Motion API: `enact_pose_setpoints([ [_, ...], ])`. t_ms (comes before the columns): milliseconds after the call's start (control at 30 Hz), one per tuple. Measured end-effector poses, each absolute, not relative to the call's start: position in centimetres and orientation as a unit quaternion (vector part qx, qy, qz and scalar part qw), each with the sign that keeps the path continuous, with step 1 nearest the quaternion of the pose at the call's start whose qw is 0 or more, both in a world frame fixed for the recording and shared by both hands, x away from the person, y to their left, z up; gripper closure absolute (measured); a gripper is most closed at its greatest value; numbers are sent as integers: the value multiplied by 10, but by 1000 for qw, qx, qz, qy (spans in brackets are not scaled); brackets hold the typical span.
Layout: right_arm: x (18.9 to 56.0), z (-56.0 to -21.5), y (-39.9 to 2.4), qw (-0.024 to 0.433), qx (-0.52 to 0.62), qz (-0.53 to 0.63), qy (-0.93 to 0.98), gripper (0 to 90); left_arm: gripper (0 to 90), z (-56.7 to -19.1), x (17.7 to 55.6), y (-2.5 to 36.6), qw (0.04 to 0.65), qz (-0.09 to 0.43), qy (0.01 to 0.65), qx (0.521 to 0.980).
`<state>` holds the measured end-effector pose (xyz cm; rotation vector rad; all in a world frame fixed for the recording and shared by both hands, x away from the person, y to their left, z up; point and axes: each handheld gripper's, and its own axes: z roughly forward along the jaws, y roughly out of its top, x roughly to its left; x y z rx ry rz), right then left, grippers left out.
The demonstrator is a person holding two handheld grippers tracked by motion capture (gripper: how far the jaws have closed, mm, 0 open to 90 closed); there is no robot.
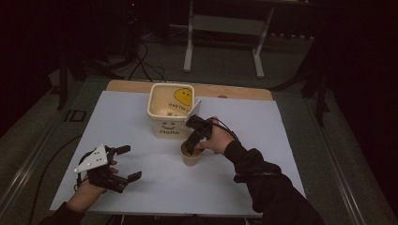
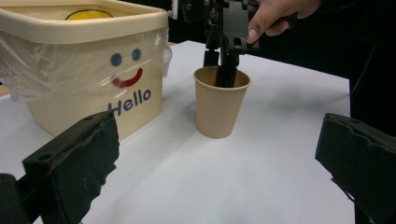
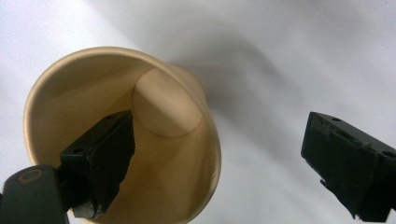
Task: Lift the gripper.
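Standing just behind paper cup (image 1: 191, 154): "Hello" tub (image 1: 170, 112), nothing between.

My work surface is a pale sheet (image 1: 141, 122) laid over a wooden table (image 1: 126, 86). On it stands a cream tub (image 1: 170, 123) lettered "Hello". A tan paper cup (image 1: 191, 156) stands upright just in front of the tub, nearer me, slightly to its right.
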<state>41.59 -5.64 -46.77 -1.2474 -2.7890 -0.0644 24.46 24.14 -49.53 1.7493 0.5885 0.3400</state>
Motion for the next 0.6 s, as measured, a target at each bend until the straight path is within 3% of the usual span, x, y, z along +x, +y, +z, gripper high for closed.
enact_pose_setpoints([
  [600,419,-469,-55,40,-414,-9,-909,96,6,-494,245,240,590,142,251,754],
])
